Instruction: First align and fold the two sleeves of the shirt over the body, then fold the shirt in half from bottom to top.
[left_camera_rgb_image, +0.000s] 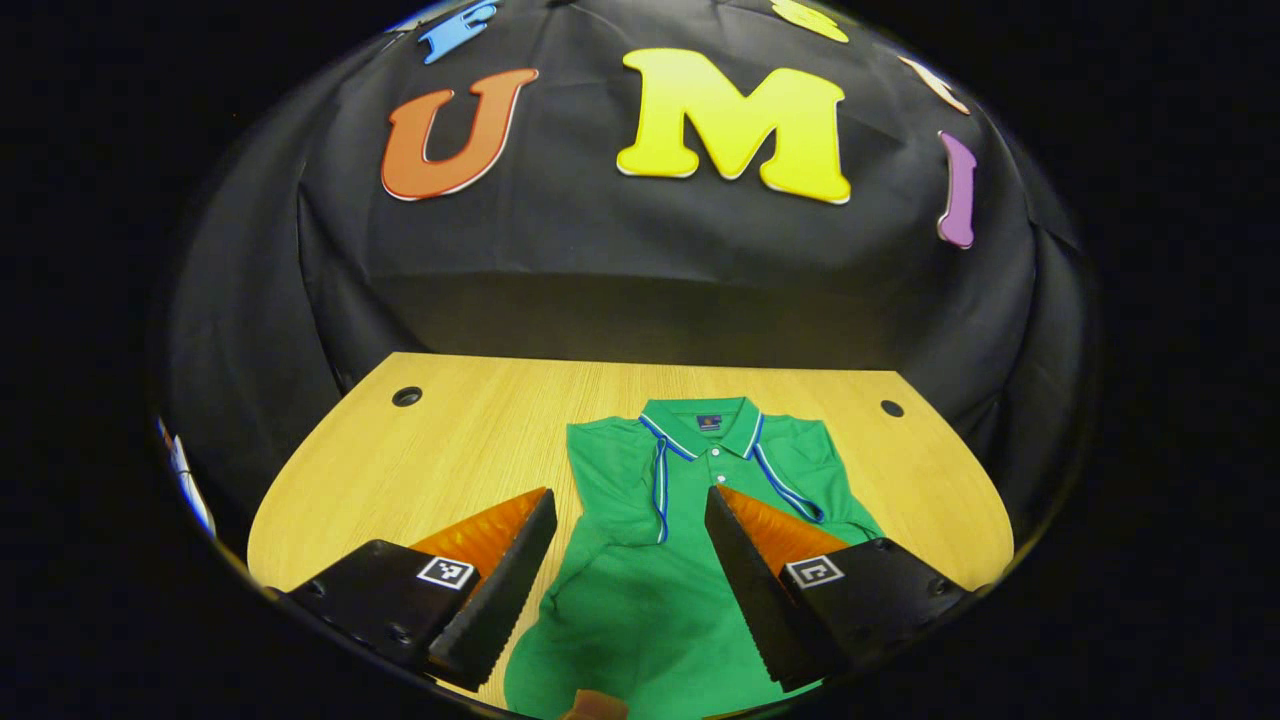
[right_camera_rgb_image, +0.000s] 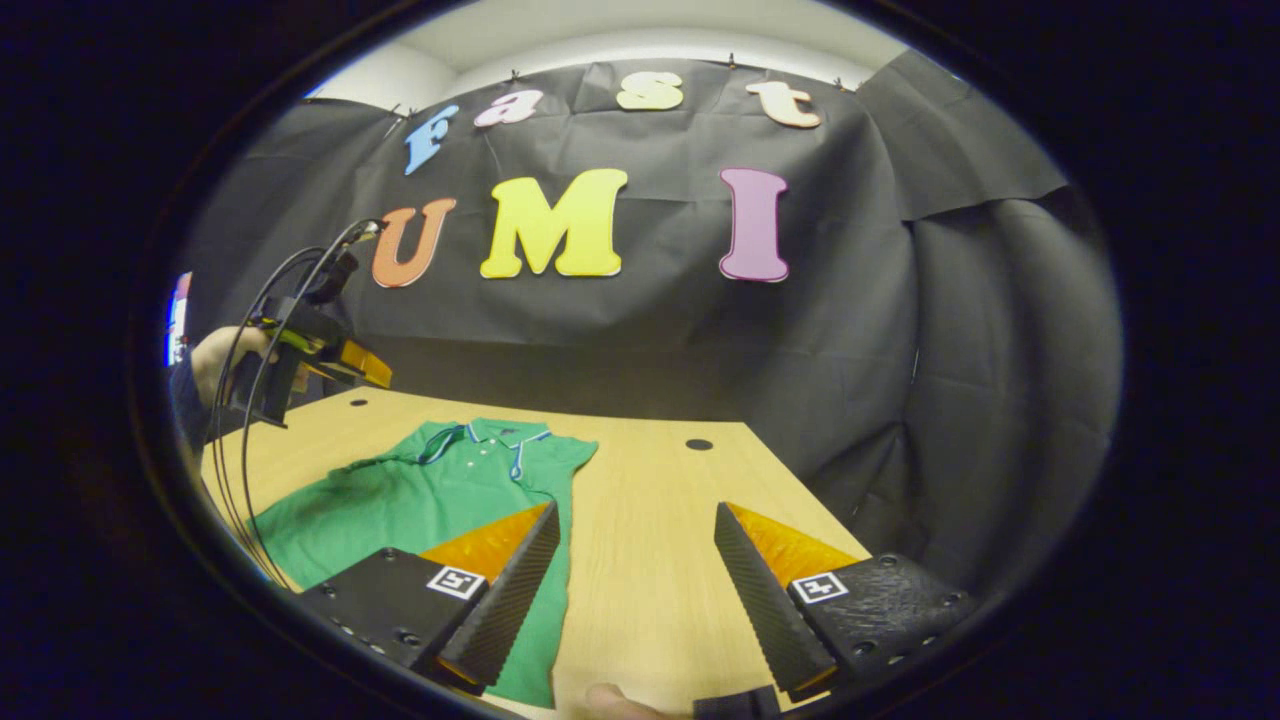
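Shirt (left_camera_rgb_image: 660, 590) lay flat on tabletop (left_camera_rgb_image: 450, 430), sleeves folded in, left tool (left_camera_rgb_image: 630, 540) wide above it, right tool (right_camera_rgb_image: 635, 560) wide, holding nothing

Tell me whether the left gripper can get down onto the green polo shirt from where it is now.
Probably yes. The left gripper hangs open above the green polo shirt, which lies flat on the wooden table, with nothing between them.

The shirt (left_camera_rgb_image: 650, 590) hem is cut off at the lower edge.
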